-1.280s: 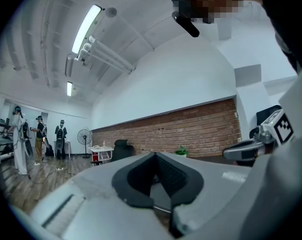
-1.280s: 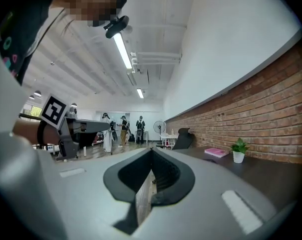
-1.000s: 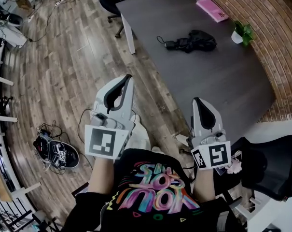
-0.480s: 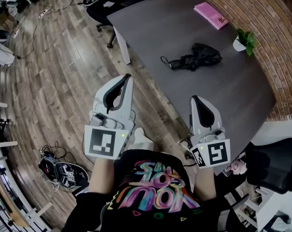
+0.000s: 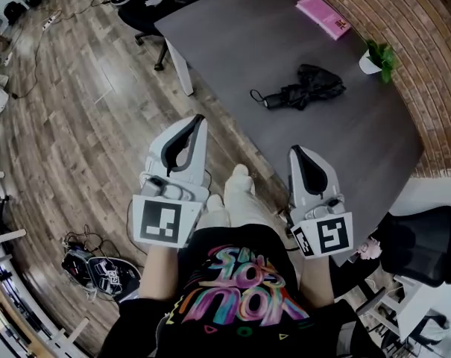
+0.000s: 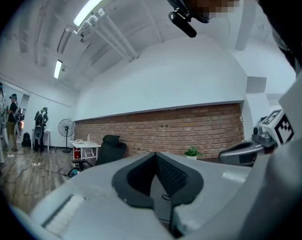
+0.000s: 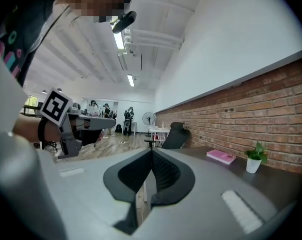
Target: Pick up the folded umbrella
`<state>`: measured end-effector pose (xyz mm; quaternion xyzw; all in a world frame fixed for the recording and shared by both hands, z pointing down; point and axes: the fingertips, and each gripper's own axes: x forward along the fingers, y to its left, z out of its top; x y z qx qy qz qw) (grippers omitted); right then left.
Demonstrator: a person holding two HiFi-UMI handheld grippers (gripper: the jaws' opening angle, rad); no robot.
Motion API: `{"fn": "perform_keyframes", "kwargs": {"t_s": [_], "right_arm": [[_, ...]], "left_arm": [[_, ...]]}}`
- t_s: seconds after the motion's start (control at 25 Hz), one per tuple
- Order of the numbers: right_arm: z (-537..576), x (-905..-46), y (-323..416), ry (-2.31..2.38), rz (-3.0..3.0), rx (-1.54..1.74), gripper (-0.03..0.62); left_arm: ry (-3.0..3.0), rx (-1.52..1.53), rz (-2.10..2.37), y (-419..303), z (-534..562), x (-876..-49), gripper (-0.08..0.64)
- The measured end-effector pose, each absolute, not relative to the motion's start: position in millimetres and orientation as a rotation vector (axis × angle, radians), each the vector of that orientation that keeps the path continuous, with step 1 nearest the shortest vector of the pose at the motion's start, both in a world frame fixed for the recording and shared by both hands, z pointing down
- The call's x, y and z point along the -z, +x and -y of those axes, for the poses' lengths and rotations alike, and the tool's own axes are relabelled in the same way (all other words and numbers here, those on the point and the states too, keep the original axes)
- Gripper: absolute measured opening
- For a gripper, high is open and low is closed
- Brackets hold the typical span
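Both grippers shut and empty, nearer the table than a second ago

The left gripper (image 5: 197,118) and right gripper (image 5: 294,150) keep their jaws together with nothing between them, low in the frame. The folded umbrella (image 5: 303,88) lies on the dark table (image 5: 240,36) at upper right, well apart from both. It sits lower in the frame than before, below the pink book (image 5: 323,15) and left of the potted plant (image 5: 376,57).

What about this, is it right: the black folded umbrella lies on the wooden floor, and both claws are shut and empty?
Not quite. The black folded umbrella lies on the dark grey table, not on the wooden floor; the head view shows it. The left claw and the right claw are indeed shut and empty.
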<state>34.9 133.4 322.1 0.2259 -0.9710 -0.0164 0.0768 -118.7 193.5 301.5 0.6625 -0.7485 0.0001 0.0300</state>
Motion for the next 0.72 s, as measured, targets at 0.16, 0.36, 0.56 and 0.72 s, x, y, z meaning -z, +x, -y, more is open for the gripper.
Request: {"fn": "perform_keyframes", "kwargs": {"t_s": [0.16,0.36,0.56,0.72], "right_arm": [[-114.8,-335.2,26.9,0.668,2.884,0.021,-0.002],[-81.6,-347.7,4.4,0.653,2.882,0.004,-0.002],[-32.8,-348.6,-25.7,0.694,2.903,-0.007,-0.002],[14.9,-342.1,-30.4,0.769,2.893,-0.011,-0.002]], "left_arm": [[2.011,-0.010,2.315,-133.2,-181.3,-310.5,0.000],[1.999,-0.039,2.330,-156.6,-155.5,-316.9,0.000],[2.051,-0.075,2.296,-178.6,-102.9,-315.8,0.000],[2.129,-0.090,2.234,-181.7,-42.9,-307.6,0.000]]}}
